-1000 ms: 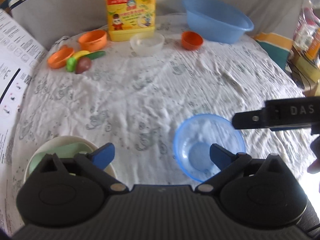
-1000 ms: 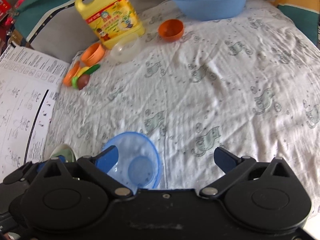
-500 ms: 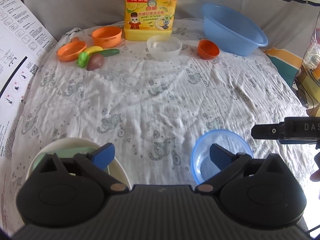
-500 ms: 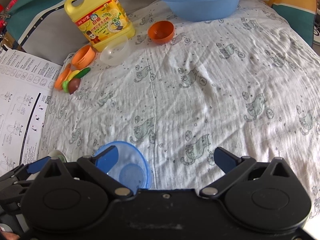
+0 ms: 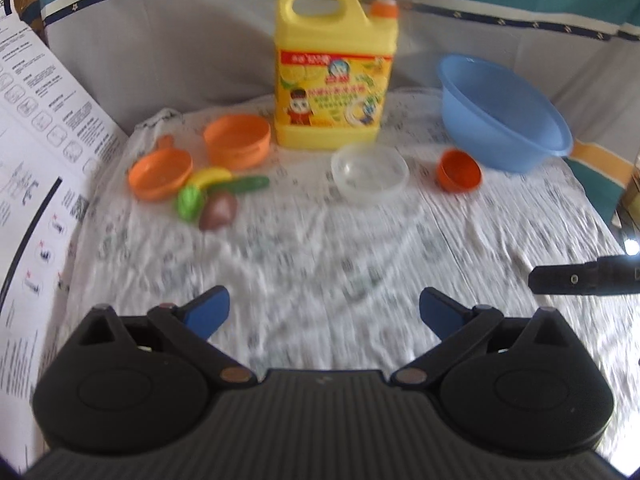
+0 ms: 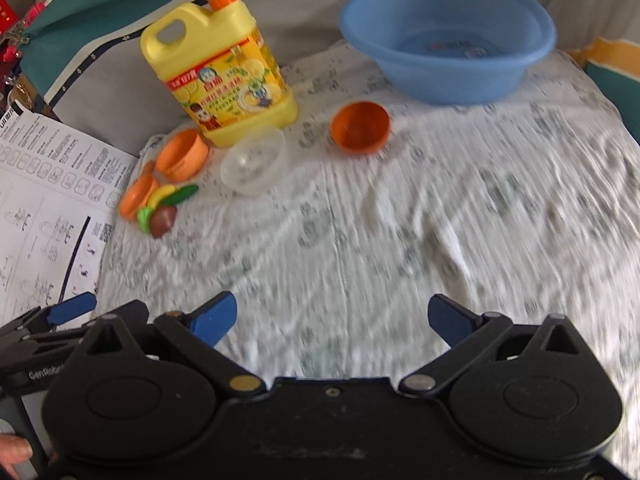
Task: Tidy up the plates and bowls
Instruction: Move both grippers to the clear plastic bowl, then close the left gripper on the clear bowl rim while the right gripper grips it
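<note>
Your left gripper (image 5: 323, 310) and right gripper (image 6: 331, 318) both gape wide, gripping nothing above the cloth (image 6: 400, 248). Farther off, a see-through plastic bowl (image 5: 370, 172) sits upright before the yellow jug (image 5: 334, 80), an orange bowl (image 6: 360, 127) tilted beside it.

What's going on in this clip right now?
A person holds two grippers over a cloth-covered table. The left gripper and right gripper are both open and empty. Nothing is gripped. At the far end sit a clear bowl, a small orange bowl, a blue basin, a yellow detergent jug and some orange toy dishes.
</note>
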Demonstrator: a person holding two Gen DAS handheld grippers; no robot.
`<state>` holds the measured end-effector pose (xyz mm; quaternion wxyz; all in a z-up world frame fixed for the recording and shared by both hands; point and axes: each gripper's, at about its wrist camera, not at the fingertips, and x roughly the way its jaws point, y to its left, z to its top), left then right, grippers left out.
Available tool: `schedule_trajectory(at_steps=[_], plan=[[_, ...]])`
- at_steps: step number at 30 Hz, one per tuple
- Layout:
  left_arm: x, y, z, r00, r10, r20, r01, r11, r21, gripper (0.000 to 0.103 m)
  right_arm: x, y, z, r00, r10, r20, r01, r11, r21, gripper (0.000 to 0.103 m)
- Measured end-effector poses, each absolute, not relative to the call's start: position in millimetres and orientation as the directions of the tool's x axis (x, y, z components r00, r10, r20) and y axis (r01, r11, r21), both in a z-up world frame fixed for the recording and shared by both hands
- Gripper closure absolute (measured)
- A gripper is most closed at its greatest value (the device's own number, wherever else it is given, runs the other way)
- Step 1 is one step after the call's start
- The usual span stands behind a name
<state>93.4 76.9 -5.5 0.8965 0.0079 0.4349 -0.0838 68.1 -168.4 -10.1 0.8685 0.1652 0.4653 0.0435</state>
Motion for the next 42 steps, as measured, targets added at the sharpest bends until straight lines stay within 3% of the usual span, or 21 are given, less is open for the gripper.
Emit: schedule_trajectory(at_steps=[12,18,27,32,42], plan=[[189,60,-25,0.605,-0.118,-0.787,0.144,0.989,-0.038,0.0,174,-154,-7,0.571,0.287,-0.769,0.059,0.92,0.388,0.001],[225,50,-44,0.594,-0.112,-0.796,0.119,0.992,-0.051,0.003,216,-147,-24,0.553,0.287,-0.782,0.074,0.918,0.39,0.026],[257,35,-67,0.545,-0.157,-0.823,0.142,0.985,-0.095,0.037,253,-133,-48,0.528,0.311,-0.79,0.065,0.913,0.403,0.066],[265,27,-79,0.512,-0.187,-0.838,0.171,0.979,-0.114,0.072,263,-123,-59,0.519,0.325,-0.79,0.062,0.908,0.414,0.085],[256,25,-80,0.507,-0.179,-0.843,0.174,0.979,-0.104,0.074,251,-114,-59,0.535,0.317,-0.783,0.045,0.915,0.401,0.086]])
